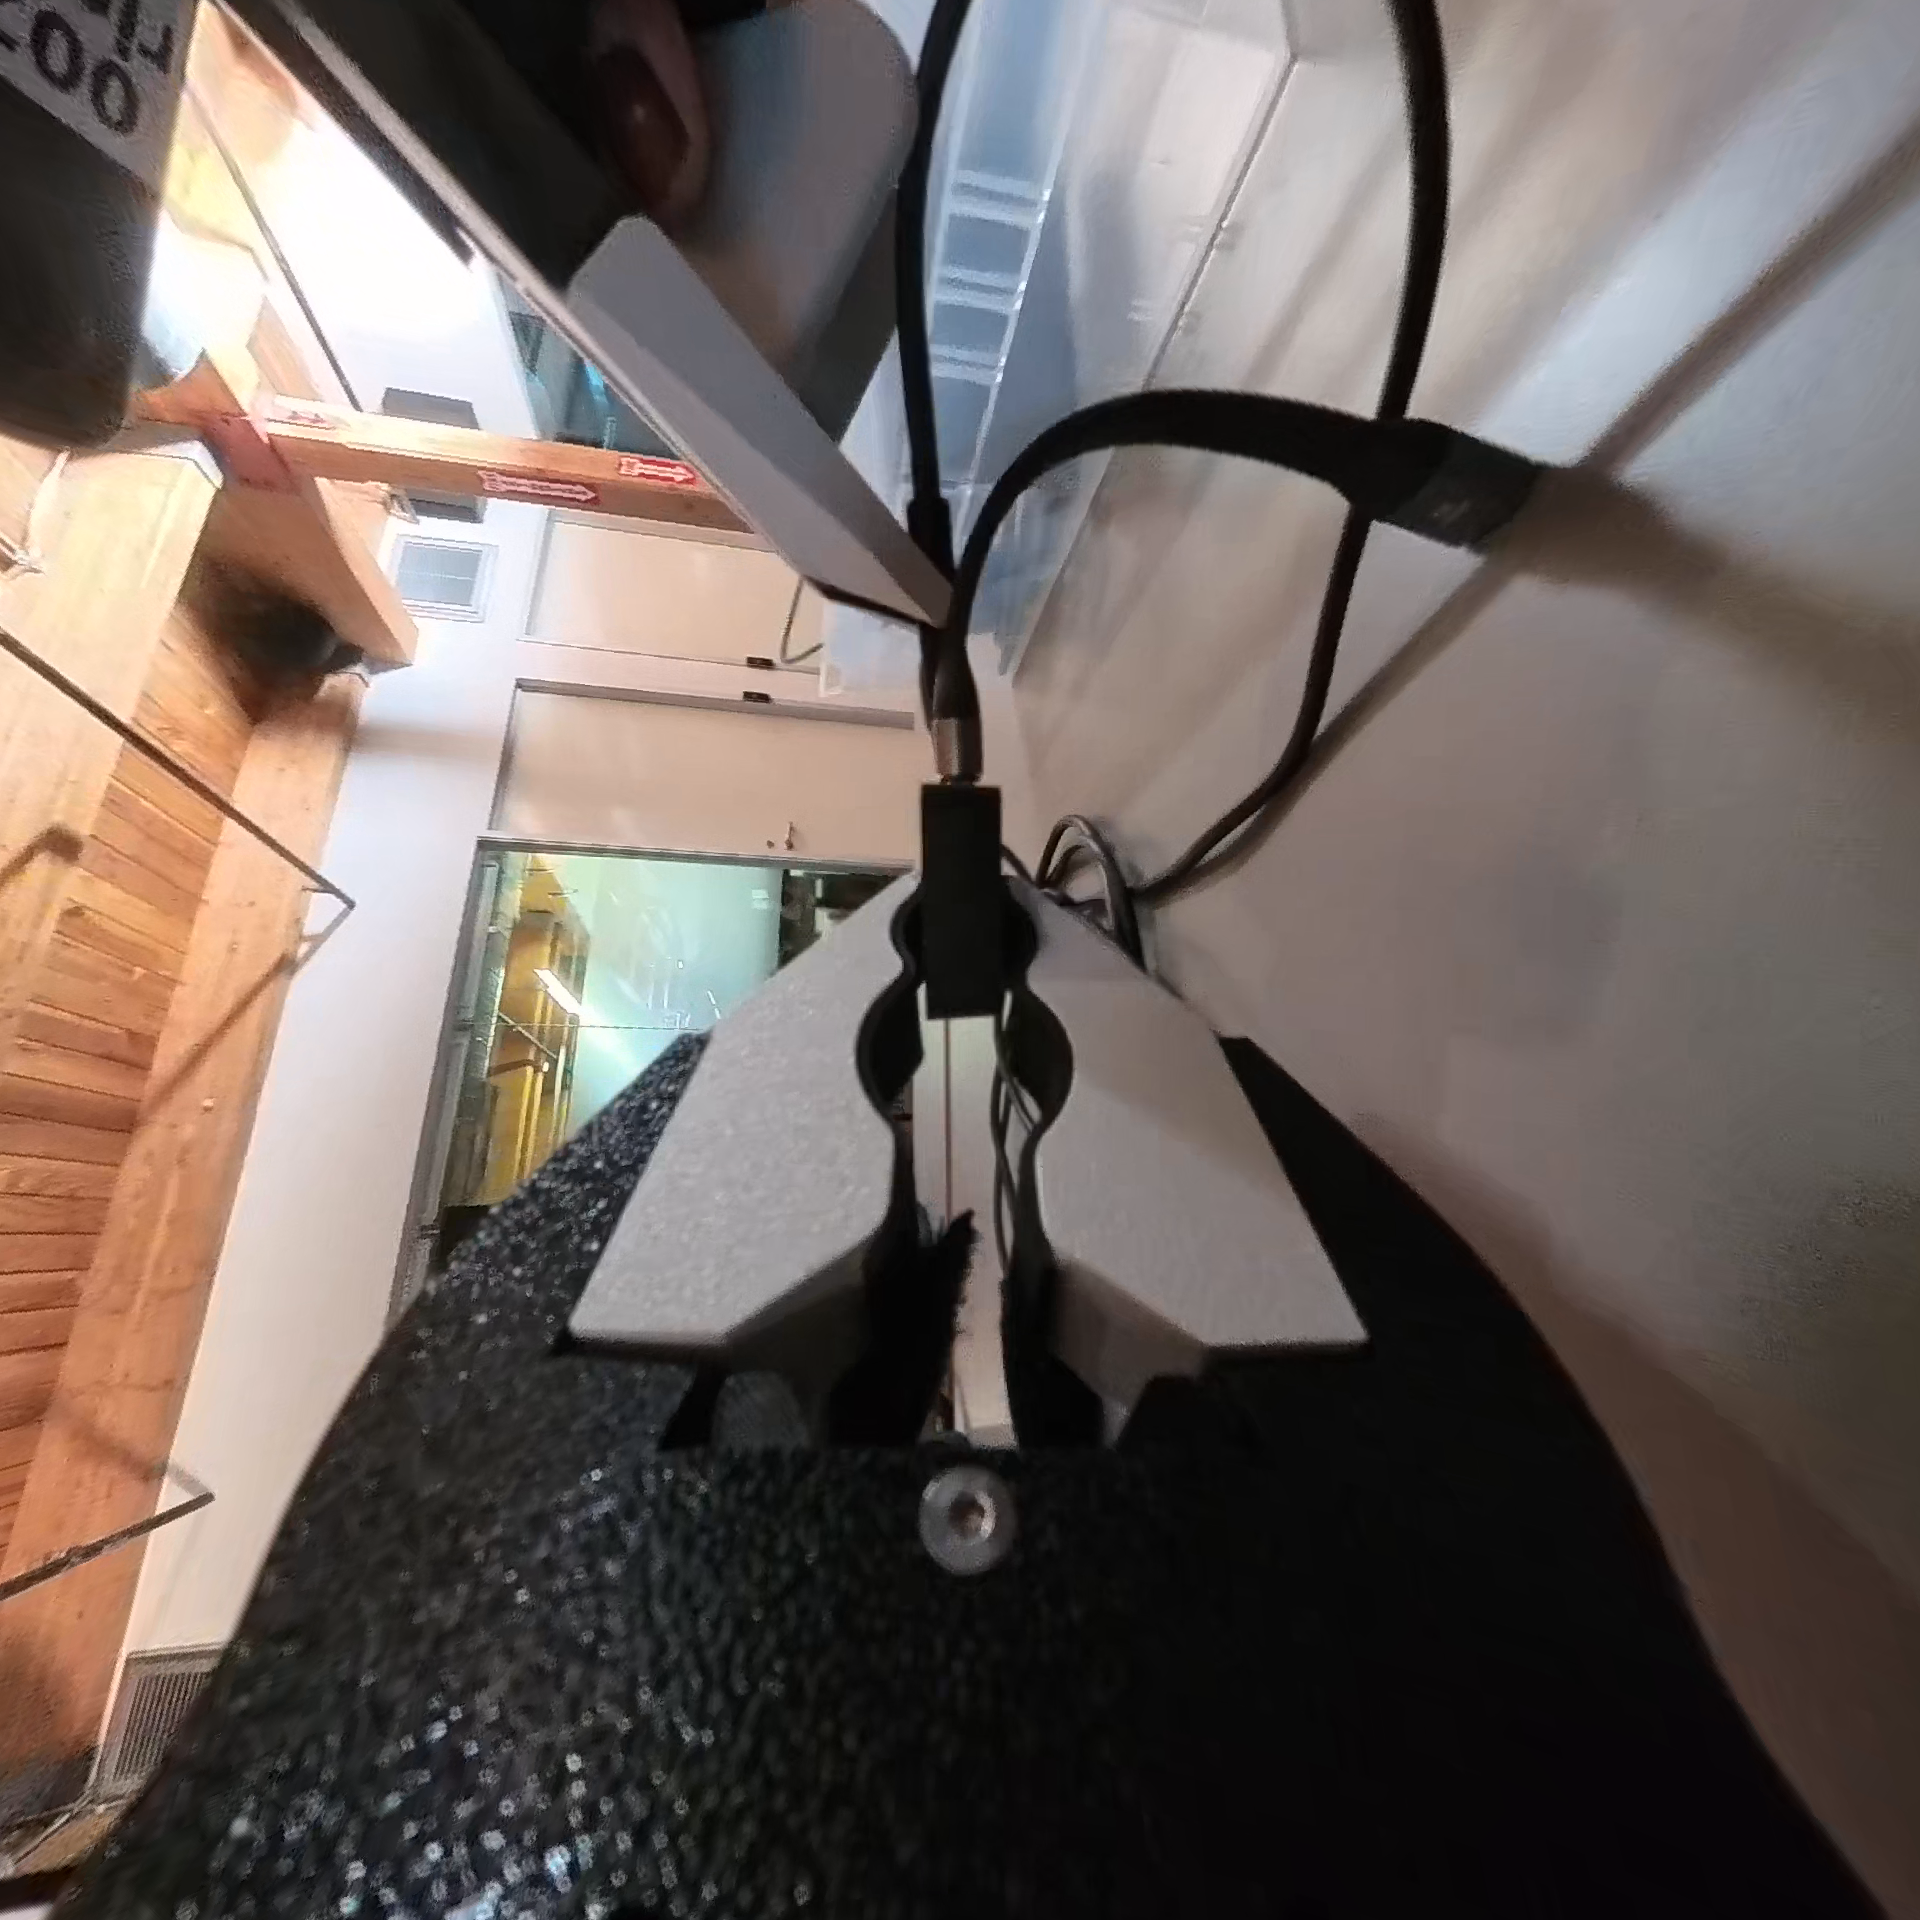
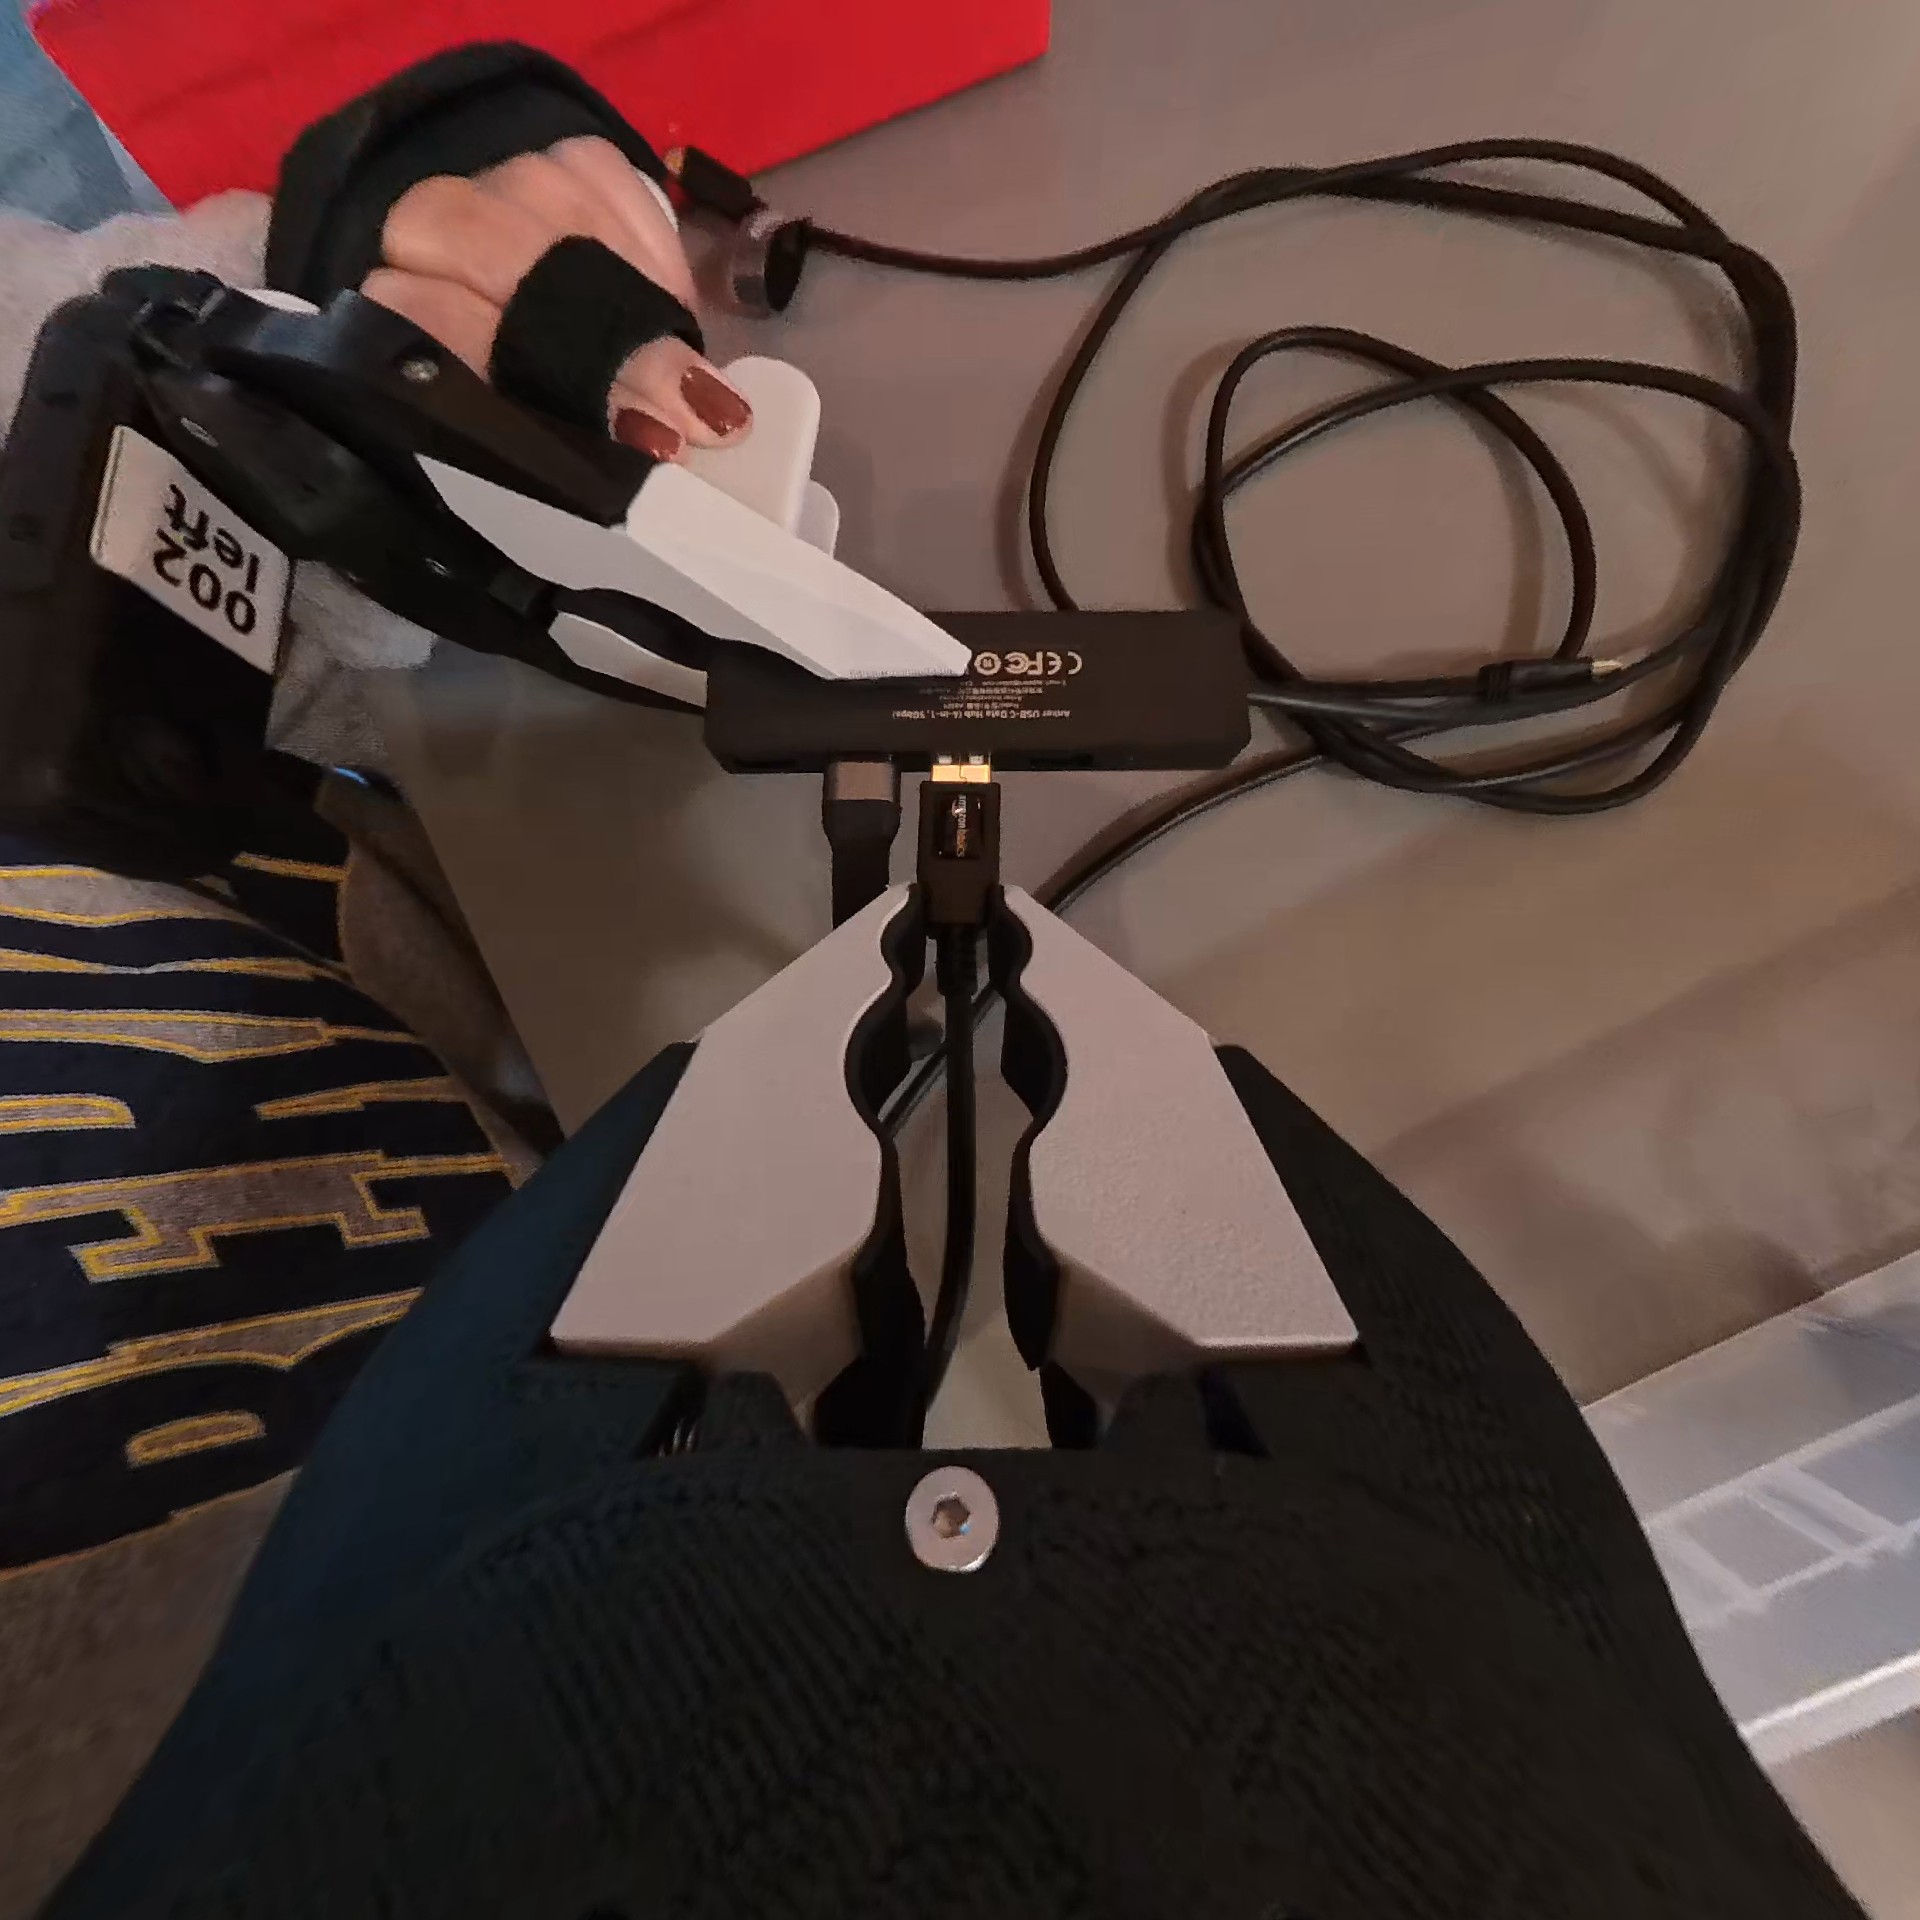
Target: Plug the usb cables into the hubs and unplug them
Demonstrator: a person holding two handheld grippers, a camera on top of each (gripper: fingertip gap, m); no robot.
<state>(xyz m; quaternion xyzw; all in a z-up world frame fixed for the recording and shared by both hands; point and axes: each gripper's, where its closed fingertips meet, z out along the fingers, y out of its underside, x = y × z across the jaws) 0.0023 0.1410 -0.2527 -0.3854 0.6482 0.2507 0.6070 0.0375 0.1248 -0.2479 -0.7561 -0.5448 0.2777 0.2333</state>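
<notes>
Your right hand-held gripper [image 2: 956, 914] is pinched nearly closed around the black USB plug [image 2: 958, 842], whose gold tip sits right at a port on the black hub [image 2: 1091, 691] just above the grey counter [image 2: 1455, 987]. Your left hand-held gripper [image 1: 961, 914] is clamped narrowly on that same hub's end [image 1: 961, 904], edge-on between the tips. A second, grey plug [image 2: 860, 800] sits in the neighbouring port.
</notes>
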